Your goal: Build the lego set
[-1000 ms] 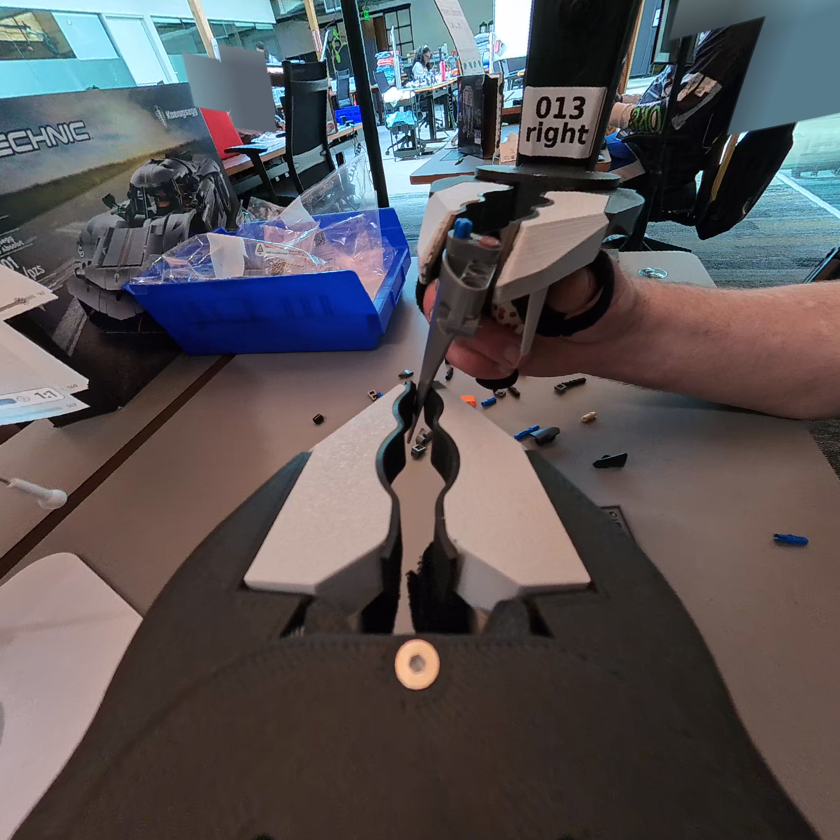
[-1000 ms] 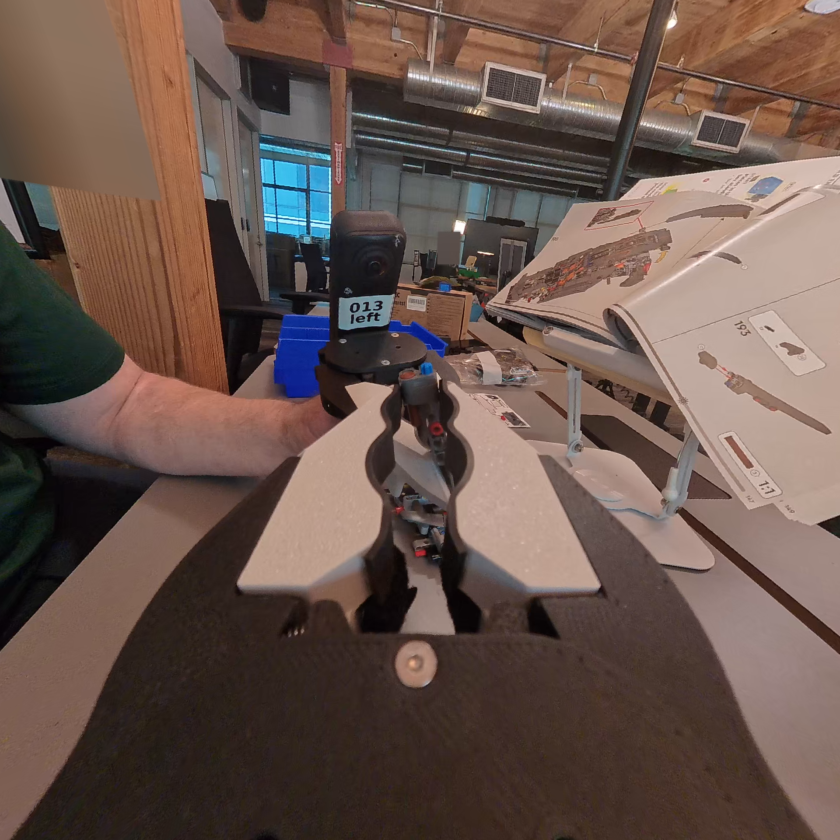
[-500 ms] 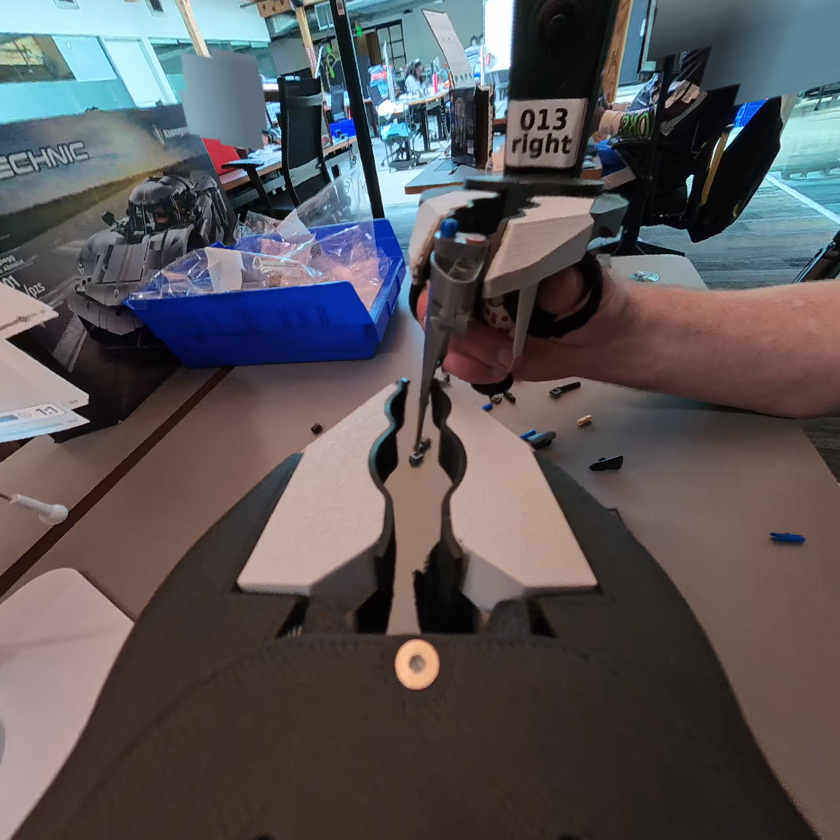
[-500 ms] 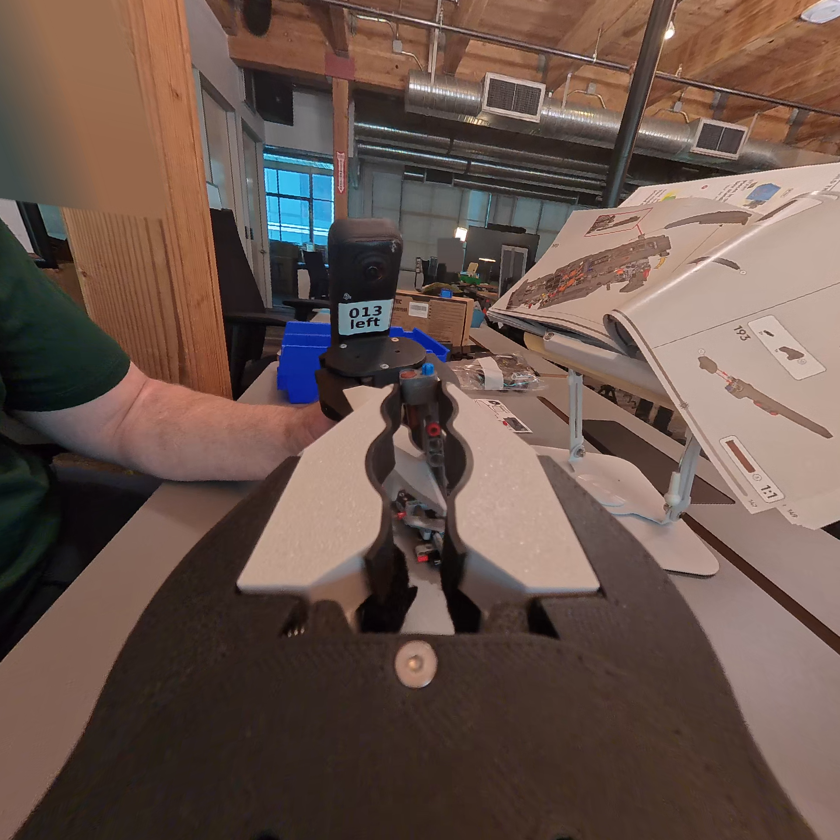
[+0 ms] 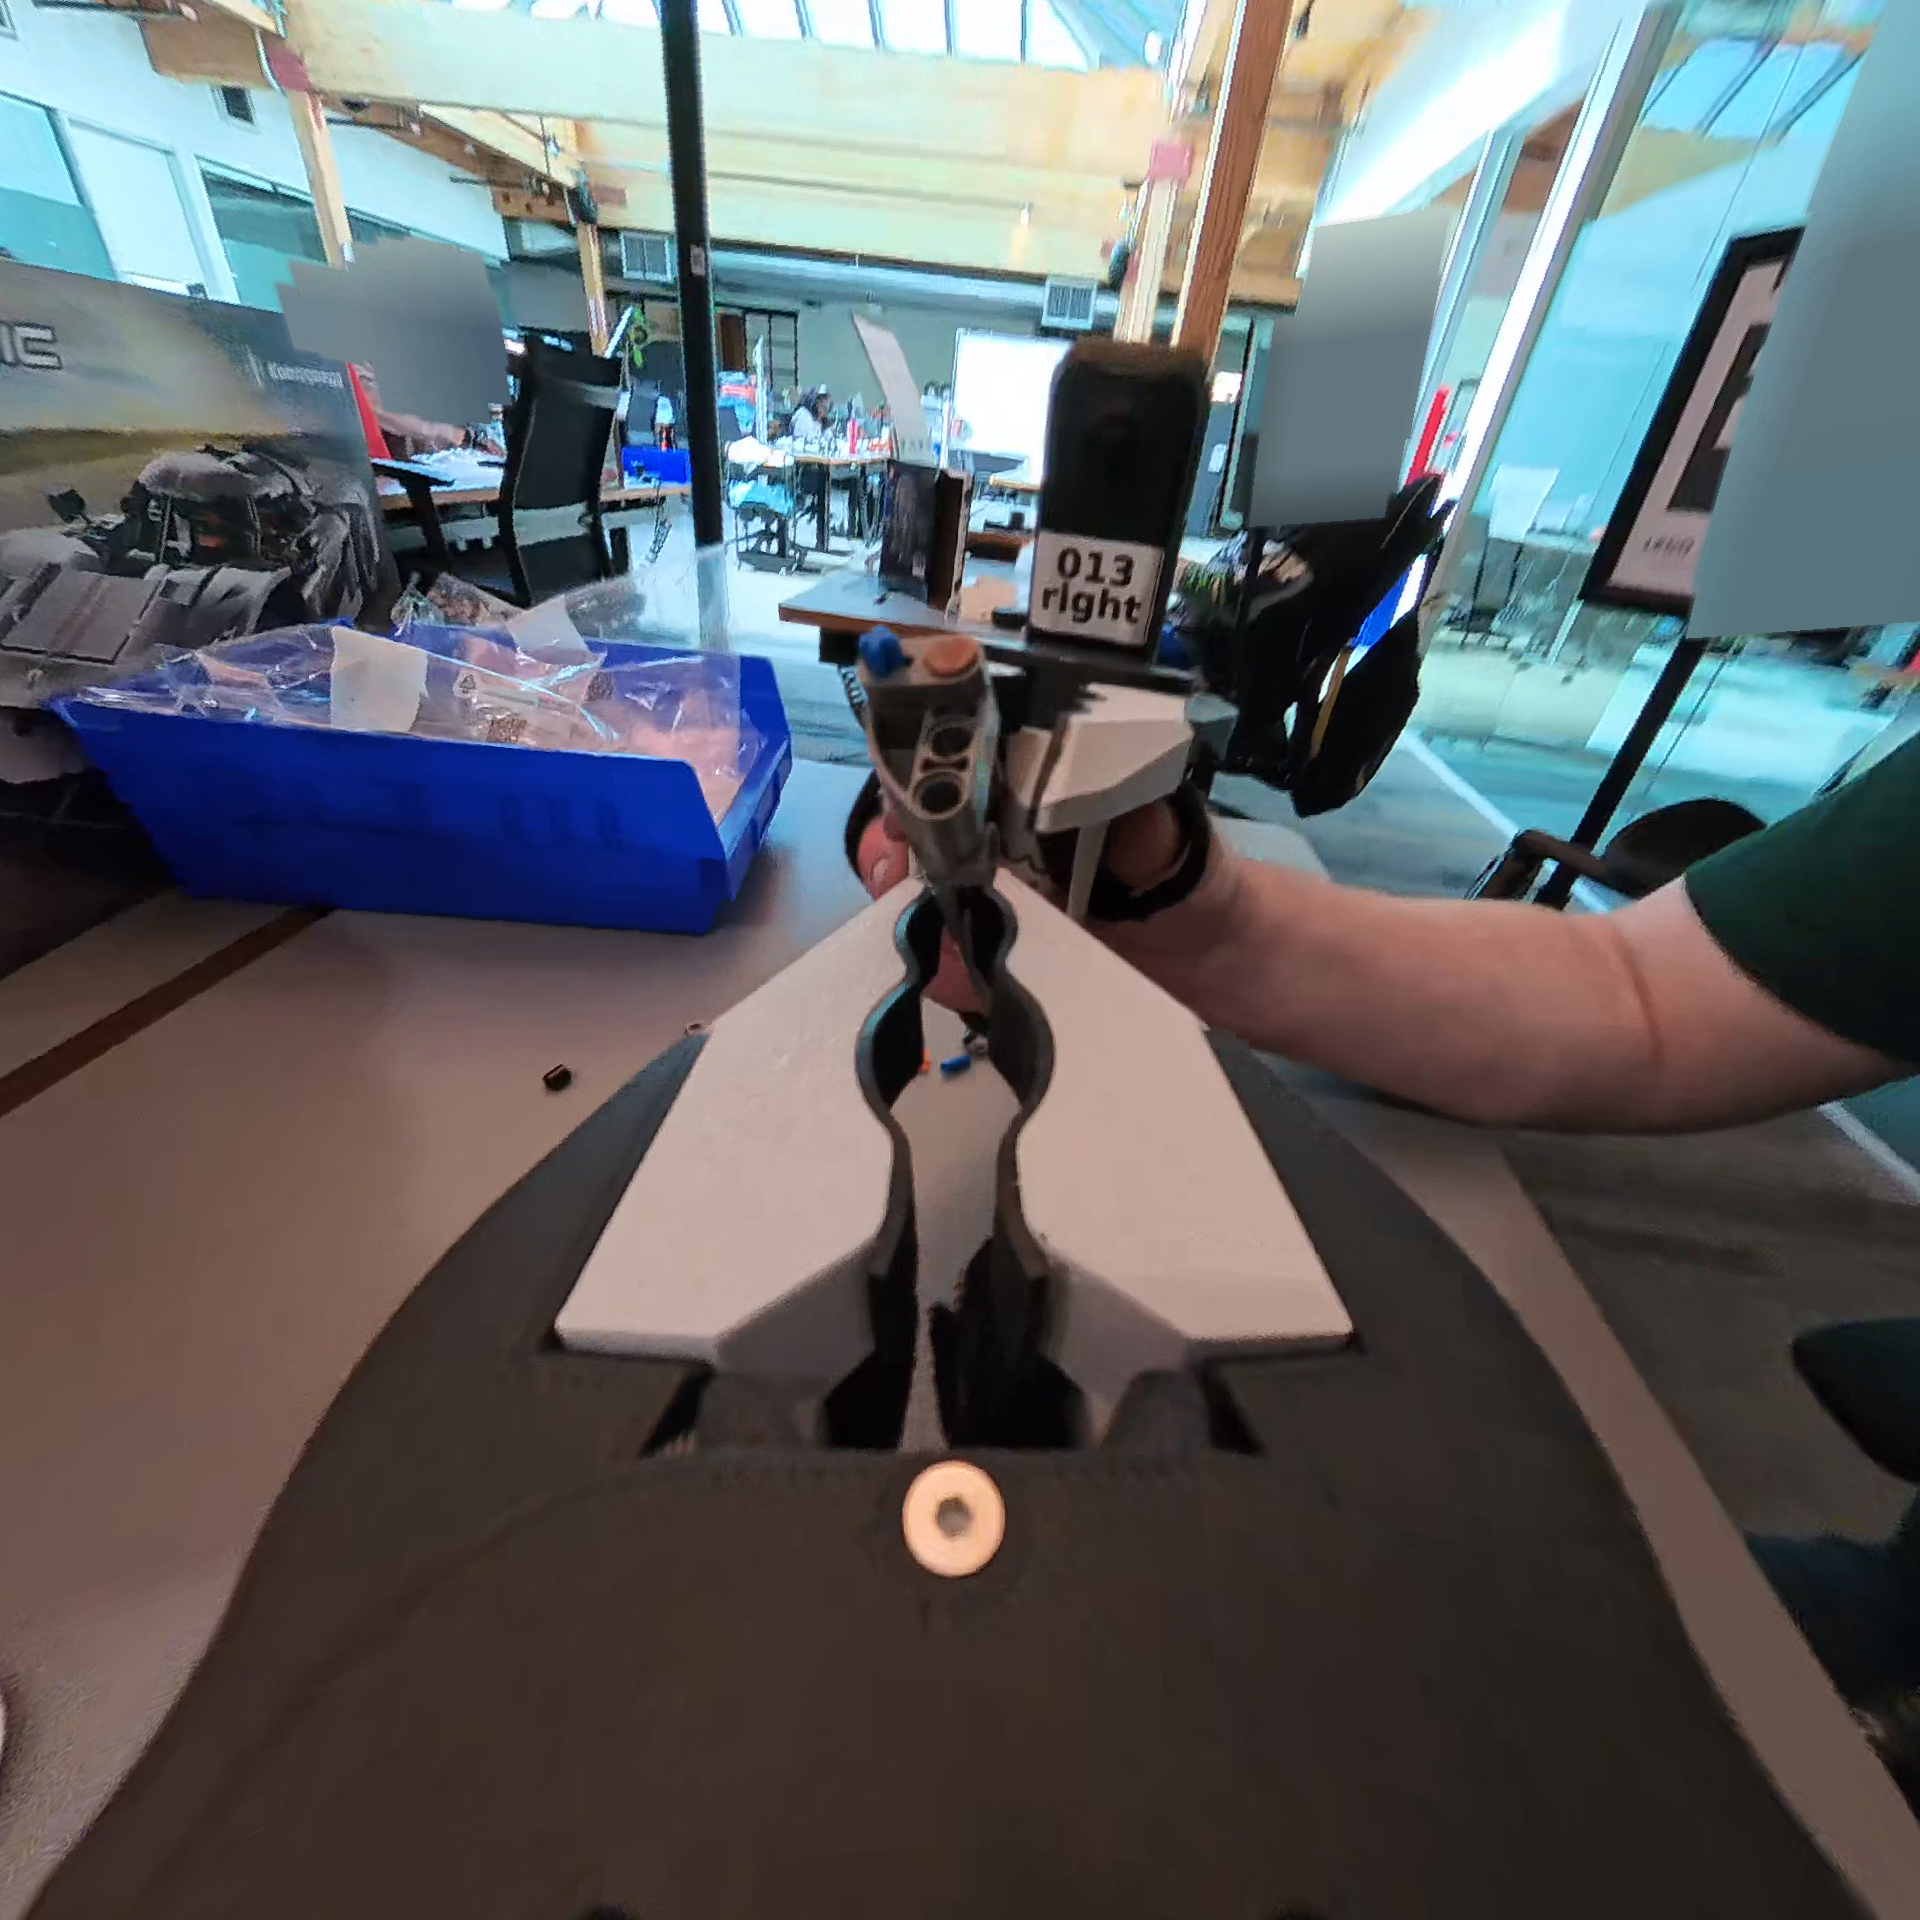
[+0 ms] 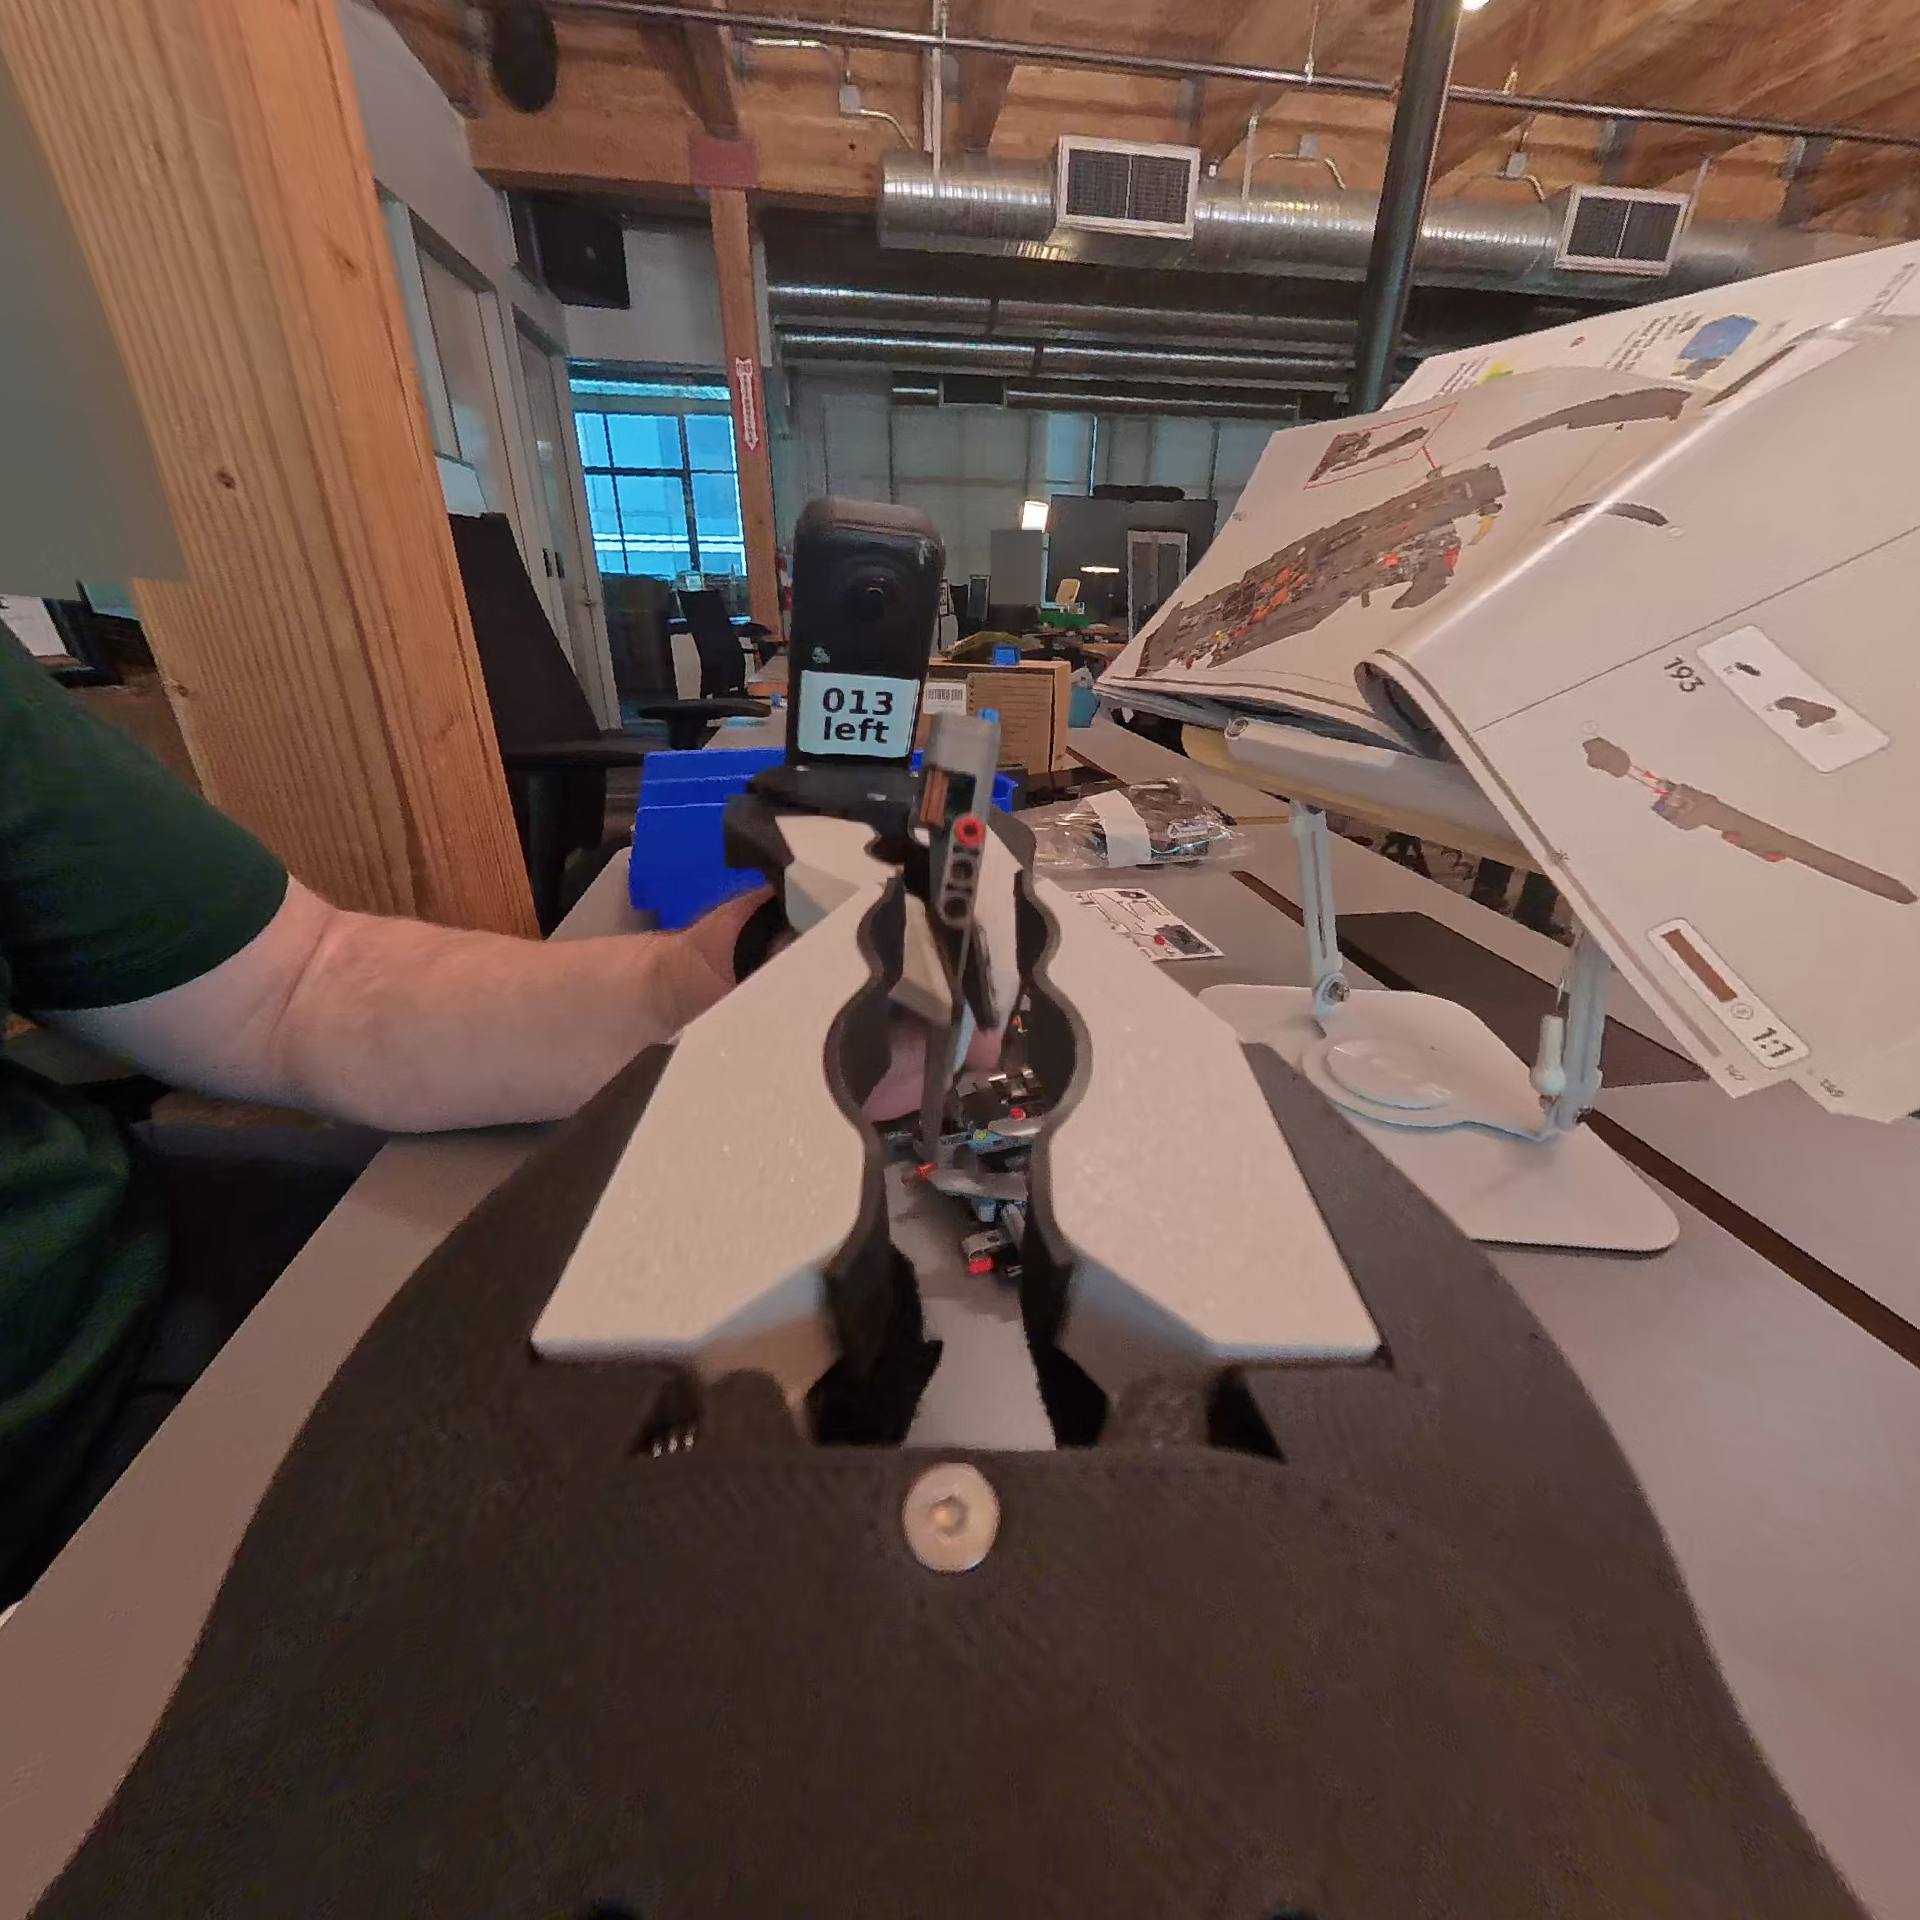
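A grey lego assembly (image 5: 935,758), a holed beam with a thin rod below and a blue pin on top, stands upright in my right gripper (image 6: 951,904), which is shut on it. It also shows in the right wrist view (image 6: 956,821), with a red pin on its side. My left gripper (image 5: 954,914) faces the right one. Its jaws stand a narrow gap apart and the rod hangs down between them, close to the right pad. I see no grip on the rod. A heap of loose lego pieces (image 6: 987,1143) lies on the table below.
A blue bin (image 5: 416,821) with plastic bags stands at the left, and the lego box (image 5: 156,499) behind it. An open instruction booklet (image 6: 1558,675) sits on a white stand (image 6: 1455,1174) to the right. A bag of parts (image 6: 1143,826) and a small black piece (image 5: 559,1077) lie on the table. The grippers are tip to tip, or close to it.
Both grippers have risen and tilted up. The assembly has come closer to my left gripper, and its rod now reaches down between the left fingers instead of ending at their tips.
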